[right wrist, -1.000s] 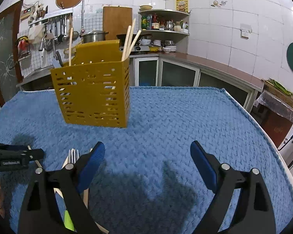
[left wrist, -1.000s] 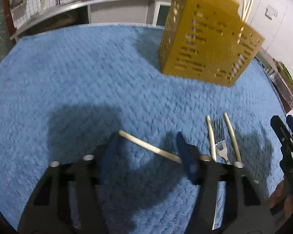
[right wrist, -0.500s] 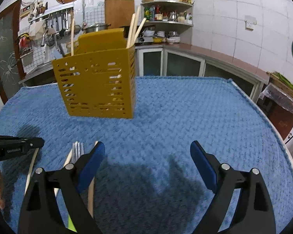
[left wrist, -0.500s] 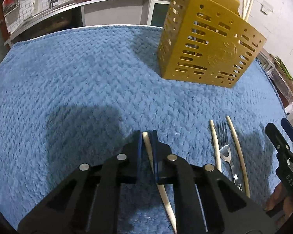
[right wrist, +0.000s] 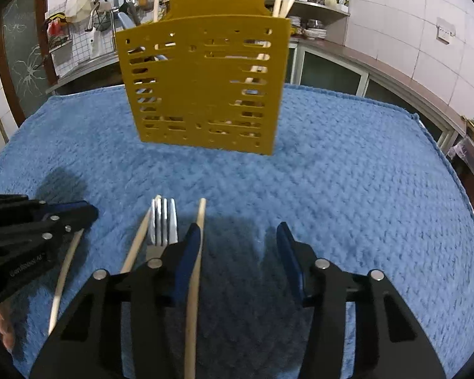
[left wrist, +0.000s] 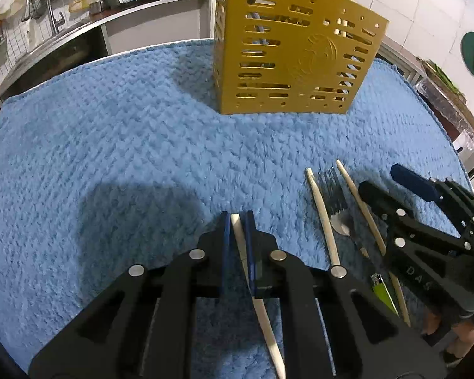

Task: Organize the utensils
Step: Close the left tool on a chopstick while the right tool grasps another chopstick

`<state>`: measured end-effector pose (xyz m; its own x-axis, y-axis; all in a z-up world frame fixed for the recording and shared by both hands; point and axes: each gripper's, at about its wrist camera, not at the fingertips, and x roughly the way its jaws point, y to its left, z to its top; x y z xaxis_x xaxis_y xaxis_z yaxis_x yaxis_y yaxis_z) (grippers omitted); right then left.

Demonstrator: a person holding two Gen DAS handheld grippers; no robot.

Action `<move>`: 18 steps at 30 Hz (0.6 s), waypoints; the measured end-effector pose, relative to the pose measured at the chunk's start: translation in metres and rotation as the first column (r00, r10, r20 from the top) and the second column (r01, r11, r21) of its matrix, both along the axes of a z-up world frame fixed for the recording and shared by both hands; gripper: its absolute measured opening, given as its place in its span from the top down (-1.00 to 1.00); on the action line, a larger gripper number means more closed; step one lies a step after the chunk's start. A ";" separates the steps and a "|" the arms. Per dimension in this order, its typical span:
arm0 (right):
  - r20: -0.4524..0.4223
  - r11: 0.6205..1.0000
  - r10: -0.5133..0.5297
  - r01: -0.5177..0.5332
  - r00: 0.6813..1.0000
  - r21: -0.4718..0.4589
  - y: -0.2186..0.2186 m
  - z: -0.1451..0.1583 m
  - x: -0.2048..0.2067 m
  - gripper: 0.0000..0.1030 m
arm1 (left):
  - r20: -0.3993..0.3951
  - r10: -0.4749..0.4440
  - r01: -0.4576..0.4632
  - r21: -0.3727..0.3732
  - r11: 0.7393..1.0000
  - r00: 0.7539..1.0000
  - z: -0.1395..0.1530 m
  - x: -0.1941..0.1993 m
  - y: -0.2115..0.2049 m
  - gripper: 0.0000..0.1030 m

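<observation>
My left gripper [left wrist: 237, 221] is shut on a pale chopstick [left wrist: 241, 246] low over the blue cloth; it also shows in the right wrist view [right wrist: 63, 271]. A fork [left wrist: 335, 202] with a green handle lies between two more chopsticks [left wrist: 320, 211] on the cloth to the right. My right gripper [right wrist: 237, 237] is open, with one chopstick [right wrist: 196, 262] just inside its left finger; the fork [right wrist: 164, 224] lies left of it. The yellow slotted utensil holder [left wrist: 294, 53] stands at the back with chopsticks in it.
The blue knitted cloth [left wrist: 110, 145] covers the table. A kitchen counter with pots and hanging tools runs behind [right wrist: 88, 25]. The table's right edge shows [right wrist: 452, 170].
My left gripper closed on the chopstick and turned it to point forward. My right gripper moved left and lower over the fork and chopsticks, narrowing a little.
</observation>
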<state>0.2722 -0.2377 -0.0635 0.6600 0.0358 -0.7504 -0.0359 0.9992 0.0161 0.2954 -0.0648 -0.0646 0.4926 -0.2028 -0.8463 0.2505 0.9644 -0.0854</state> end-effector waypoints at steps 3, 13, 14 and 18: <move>-0.006 1.000 0.003 -0.003 1.000 0.011 0.004 0.000 0.001 0.09 | -0.014 0.000 -0.001 -0.024 1.000 1.000 0.000 0.004 0.004 0.85; -0.050 0.999 0.039 -0.039 0.998 -0.006 0.018 -0.006 0.010 0.65 | 0.005 -0.027 0.027 -0.006 1.000 1.000 -0.003 0.005 0.000 0.85; -0.048 0.999 0.039 -0.040 0.998 -0.009 0.018 -0.006 0.010 0.83 | 0.004 -0.027 0.027 -0.011 1.000 1.000 -0.003 0.006 0.000 0.85; -0.059 0.996 0.024 -0.019 0.998 0.085 0.001 0.000 0.006 0.88 | 0.001 -0.025 0.025 -0.031 0.999 1.000 -0.002 0.006 0.003 0.85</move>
<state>0.2780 -0.2372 -0.0640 0.6124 0.1142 -0.7823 -0.0538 0.9932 0.1029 0.3014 -0.0620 -0.0668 0.4877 -0.2406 -0.8392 0.2741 0.9549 -0.1145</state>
